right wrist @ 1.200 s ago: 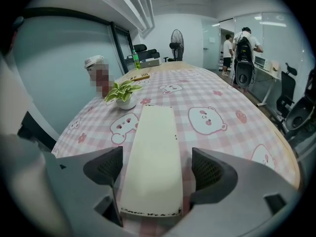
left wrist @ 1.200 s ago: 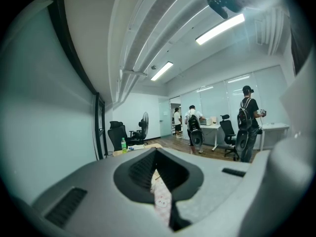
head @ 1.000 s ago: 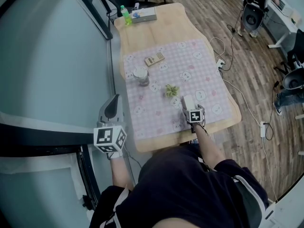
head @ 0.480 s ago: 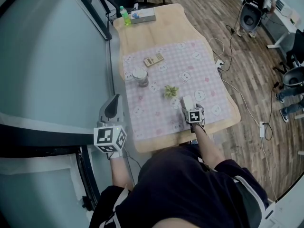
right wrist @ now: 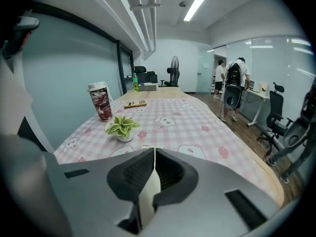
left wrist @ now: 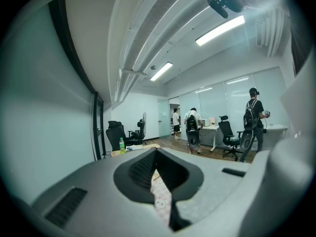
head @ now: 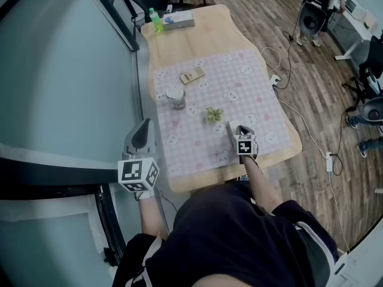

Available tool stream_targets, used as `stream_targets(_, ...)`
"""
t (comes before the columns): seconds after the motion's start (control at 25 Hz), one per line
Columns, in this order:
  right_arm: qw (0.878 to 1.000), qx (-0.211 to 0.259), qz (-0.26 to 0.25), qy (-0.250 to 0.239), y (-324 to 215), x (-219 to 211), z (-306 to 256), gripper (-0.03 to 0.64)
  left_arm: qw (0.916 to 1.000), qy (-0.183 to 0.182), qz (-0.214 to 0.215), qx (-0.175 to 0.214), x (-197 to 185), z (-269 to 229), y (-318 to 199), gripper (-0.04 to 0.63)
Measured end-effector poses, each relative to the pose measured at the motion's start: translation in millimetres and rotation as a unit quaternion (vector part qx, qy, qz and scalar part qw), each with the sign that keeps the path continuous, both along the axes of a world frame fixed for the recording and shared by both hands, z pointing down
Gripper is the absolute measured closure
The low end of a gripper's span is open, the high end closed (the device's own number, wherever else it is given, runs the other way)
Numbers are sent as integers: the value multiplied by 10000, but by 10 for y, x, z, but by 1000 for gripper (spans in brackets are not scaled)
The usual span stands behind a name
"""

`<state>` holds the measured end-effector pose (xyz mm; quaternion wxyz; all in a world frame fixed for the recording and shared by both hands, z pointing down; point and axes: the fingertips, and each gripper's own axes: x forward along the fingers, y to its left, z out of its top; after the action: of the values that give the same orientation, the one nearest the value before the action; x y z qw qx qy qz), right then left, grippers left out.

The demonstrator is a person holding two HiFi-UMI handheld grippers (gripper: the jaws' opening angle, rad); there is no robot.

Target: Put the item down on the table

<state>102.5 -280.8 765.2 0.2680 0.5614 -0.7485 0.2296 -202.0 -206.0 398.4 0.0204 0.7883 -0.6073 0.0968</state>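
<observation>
A small potted plant (head: 213, 113) stands on the pink checked tablecloth (head: 257, 94). In the right gripper view the plant (right wrist: 123, 127) is just ahead and a little left of the jaws, apart from them. My right gripper (head: 231, 133) hovers over the near part of the cloth. This gripper (right wrist: 154, 150) is shut, its jaws meeting with nothing between them. My left gripper (head: 142, 131) hangs off the table's left side beside the glass wall. It (left wrist: 157, 150) is shut as well and holds nothing.
A lidded cup (head: 176, 96) and a calculator (head: 193, 75) sit farther back on the cloth. A green bottle (head: 157, 20) and a box (head: 180, 20) stand at the table's far end. Cables (head: 287, 64) and office chairs are on the wooden floor to the right.
The right gripper's jaws stood wide open before and have now come together. The plant and the left gripper have not moved.
</observation>
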Motion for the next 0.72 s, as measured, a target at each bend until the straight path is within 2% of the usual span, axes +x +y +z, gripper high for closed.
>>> stream_targets(0.72, 9999, -103, -41, 4, 76, 33, -4, 600, 10000, 28, 30, 28, 21, -17, 22, 600)
